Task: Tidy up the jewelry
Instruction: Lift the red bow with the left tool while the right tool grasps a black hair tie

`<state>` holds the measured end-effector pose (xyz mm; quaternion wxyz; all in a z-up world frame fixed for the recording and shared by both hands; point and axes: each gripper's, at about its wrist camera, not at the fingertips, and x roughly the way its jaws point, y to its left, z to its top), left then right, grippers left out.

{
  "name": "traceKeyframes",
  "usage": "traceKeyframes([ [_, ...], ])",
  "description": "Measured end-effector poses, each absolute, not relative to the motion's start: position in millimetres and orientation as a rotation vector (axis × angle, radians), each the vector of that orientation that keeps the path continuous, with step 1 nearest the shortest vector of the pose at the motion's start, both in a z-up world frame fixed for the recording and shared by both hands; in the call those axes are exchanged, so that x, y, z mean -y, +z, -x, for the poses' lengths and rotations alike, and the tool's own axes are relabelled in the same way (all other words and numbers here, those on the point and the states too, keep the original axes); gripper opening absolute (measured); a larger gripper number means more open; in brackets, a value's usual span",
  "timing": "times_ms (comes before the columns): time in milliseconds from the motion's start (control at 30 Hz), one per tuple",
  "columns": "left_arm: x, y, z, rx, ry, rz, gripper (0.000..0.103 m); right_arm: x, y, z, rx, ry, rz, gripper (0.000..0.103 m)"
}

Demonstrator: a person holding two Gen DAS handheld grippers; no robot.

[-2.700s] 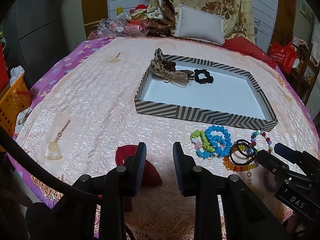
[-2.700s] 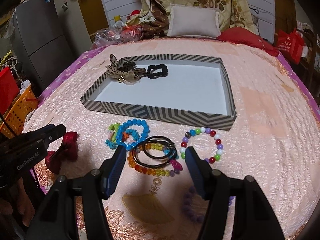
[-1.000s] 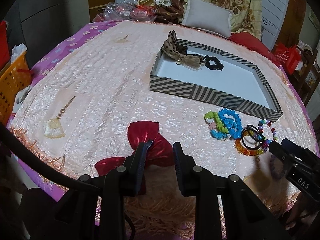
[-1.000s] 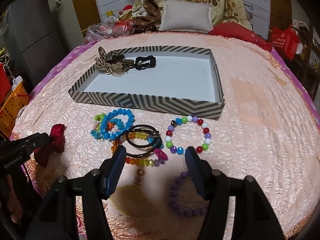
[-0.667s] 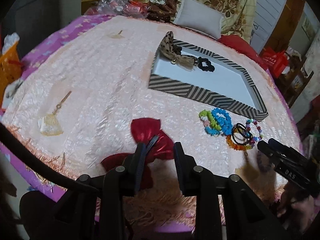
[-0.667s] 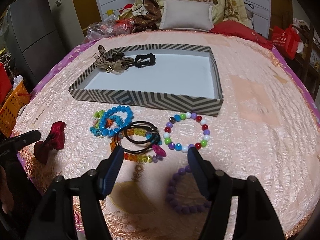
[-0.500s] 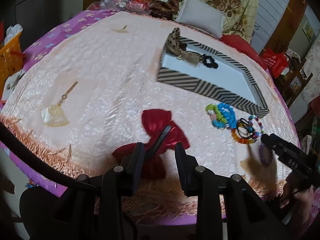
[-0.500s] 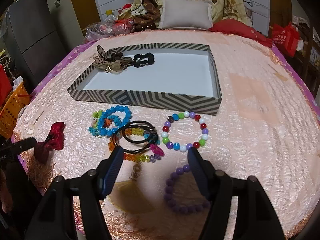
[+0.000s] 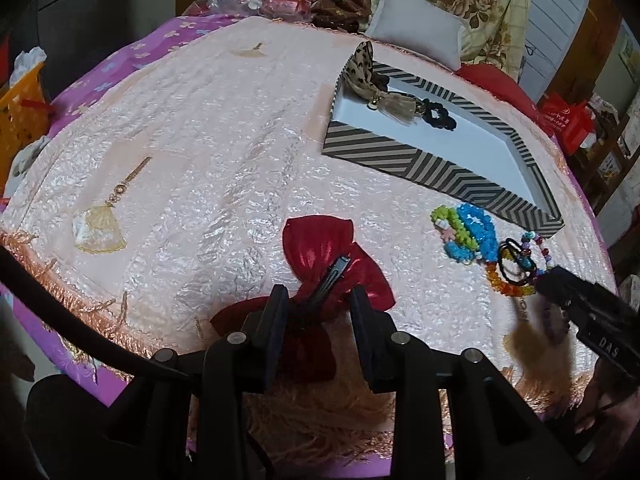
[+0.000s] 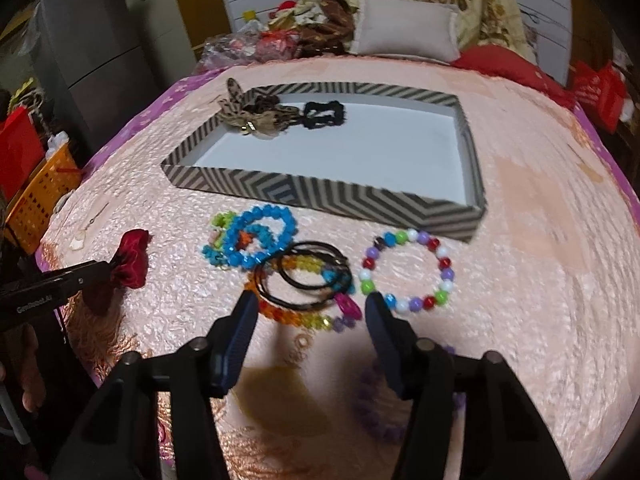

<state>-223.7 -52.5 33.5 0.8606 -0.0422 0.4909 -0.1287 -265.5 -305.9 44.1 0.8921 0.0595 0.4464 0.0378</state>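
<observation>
A red bow hair clip (image 9: 332, 264) hangs lifted off the bed cover, its clip between the jaws of my left gripper (image 9: 318, 300), which is shut on it; it also shows in the right wrist view (image 10: 130, 258). My right gripper (image 10: 306, 312) is open and empty just above the black hair ties (image 10: 308, 276) and rainbow bracelet (image 10: 304, 316). Blue and green bead bracelets (image 10: 252, 240), a multicolour bead bracelet (image 10: 408, 270) and a purple bracelet (image 10: 372, 412) lie near it. The striped tray (image 10: 320, 192) holds a leopard bow (image 10: 256, 114) and a black scrunchie (image 10: 324, 114).
The bed's front fringe edge (image 9: 320, 416) is right under my left gripper. An orange basket (image 10: 40, 200) stands off the bed at left. A grey pillow (image 10: 404, 26) and clutter lie at the far end. A fan-shaped embroidered motif (image 9: 98, 232) marks the cover.
My left gripper has closed on the red bow and lifted it off the cover. My right gripper has moved forward toward the hair ties and bracelets.
</observation>
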Motion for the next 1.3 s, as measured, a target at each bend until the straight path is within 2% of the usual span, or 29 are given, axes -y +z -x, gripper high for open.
traceKeyframes([
  [133,52.6,30.7,221.0,-1.038,-0.268,0.089,0.024,297.2,41.2,250.1,-0.947,0.134,-0.070,0.032],
  [300,55.7,27.9,218.4,-1.041,-0.271,0.087,0.024,285.1,34.9,236.8,-0.982,0.164,0.025,0.030],
  [367,56.2,26.2,217.3,-1.046,-0.271,0.088,0.024,284.5,29.4,232.7,-1.007,0.176,0.027,0.026],
  [433,57.8,24.9,216.9,-1.049,-0.273,0.082,0.024,285.1,25.0,230.9,-1.020,0.179,0.028,0.010],
  [500,59.6,23.9,216.7,-1.048,-0.272,0.070,0.024,288.0,24.7,231.8,-1.012,0.169,0.014,0.006],
  [700,60.7,23.4,216.7,-1.038,-0.280,0.065,0.024,298.8,42.7,245.0,-0.951,0.192,-0.070,0.004],
  [733,59.9,23.6,216.8,-1.035,-0.281,0.071,0.022,300.2,46.7,247.1,-0.940,0.197,-0.083,0.004],
  [767,59.0,24.0,217.3,-1.032,-0.282,0.074,0.015,301.7,50.4,248.8,-0.929,0.199,-0.095,0.004],
  [900,57.2,29.2,220.2,-1.019,-0.298,0.079,0.006,310.2,66.4,256.6,-0.883,0.200,-0.143,0.003],
  [1133,59.1,45.4,225.4,-0.980,-0.325,0.073,0.004,327.3,75.7,260.9,-0.853,0.239,-0.266,0.003],
  [1300,59.3,48.5,226.1,-0.969,-0.311,0.063,0.004,319.5,63.7,259.4,-0.903,0.233,-0.211,0.004],
])
